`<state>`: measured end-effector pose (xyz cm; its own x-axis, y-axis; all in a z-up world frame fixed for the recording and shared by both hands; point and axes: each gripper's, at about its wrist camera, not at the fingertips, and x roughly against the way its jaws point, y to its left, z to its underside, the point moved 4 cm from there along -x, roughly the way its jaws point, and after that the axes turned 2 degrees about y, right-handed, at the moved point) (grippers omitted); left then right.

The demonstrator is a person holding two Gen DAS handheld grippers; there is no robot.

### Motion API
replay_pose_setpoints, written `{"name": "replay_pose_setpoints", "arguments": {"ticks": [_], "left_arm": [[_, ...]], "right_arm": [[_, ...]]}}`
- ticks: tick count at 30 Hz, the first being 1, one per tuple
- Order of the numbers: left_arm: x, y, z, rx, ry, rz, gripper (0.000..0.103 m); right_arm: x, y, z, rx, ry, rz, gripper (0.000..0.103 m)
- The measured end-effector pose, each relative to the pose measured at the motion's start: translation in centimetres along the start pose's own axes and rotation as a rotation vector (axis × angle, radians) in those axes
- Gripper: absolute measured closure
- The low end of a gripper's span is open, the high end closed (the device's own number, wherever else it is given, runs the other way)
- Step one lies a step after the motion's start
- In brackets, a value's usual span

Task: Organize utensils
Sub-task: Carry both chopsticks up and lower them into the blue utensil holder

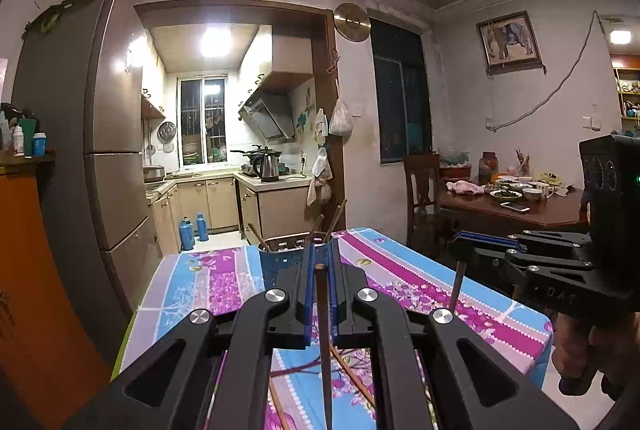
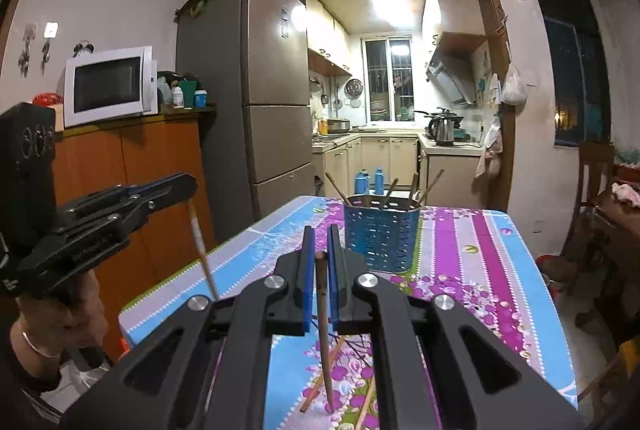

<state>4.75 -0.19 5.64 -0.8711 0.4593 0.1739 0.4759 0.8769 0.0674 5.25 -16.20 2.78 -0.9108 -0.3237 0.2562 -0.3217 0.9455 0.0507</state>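
A blue perforated utensil holder [image 2: 382,236] stands on the floral tablecloth, with several wooden chopsticks leaning in it; it also shows in the left wrist view [image 1: 282,264]. My left gripper [image 1: 320,258] is shut on a dark chopstick [image 1: 324,342] that hangs down between the blue pads. From the right wrist view, the left gripper [image 2: 176,185] holds its chopstick [image 2: 202,250] left of the holder. My right gripper [image 2: 319,242] is shut on a brown chopstick [image 2: 323,334] pointing down at the table. It shows in the left wrist view [image 1: 460,246] at right.
Loose chopsticks [image 2: 320,378] lie on the tablecloth [image 2: 480,258] below the grippers. A fridge [image 2: 248,101] and an orange cabinet [image 2: 132,173] with a microwave stand left. A dining table [image 1: 516,213] with bowls and a chair are right. The kitchen lies beyond.
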Motion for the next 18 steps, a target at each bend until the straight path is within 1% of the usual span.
{"name": "replay_pose_setpoints", "arguments": {"ticks": [6, 12, 16, 18], "left_arm": [[-2.4, 1.3, -1.2, 0.039, 0.032, 0.04, 0.095], [-4.5, 2.3, -2.4, 0.057, 0.053, 0.073, 0.095], [-7.3, 3.3, -4.6, 0.082, 0.064, 0.11, 0.095], [-8.8, 3.9, -5.9, 0.099, 0.064, 0.126, 0.095]], "right_arm": [[-0.8, -0.9, -1.7, -0.027, 0.011, -0.033, 0.098], [-2.3, -1.8, -3.5, -0.015, 0.021, -0.028, 0.098], [-3.9, -2.8, -5.6, -0.007, 0.022, -0.026, 0.098], [-4.6, -3.3, -7.1, 0.002, 0.01, -0.021, 0.098]]}}
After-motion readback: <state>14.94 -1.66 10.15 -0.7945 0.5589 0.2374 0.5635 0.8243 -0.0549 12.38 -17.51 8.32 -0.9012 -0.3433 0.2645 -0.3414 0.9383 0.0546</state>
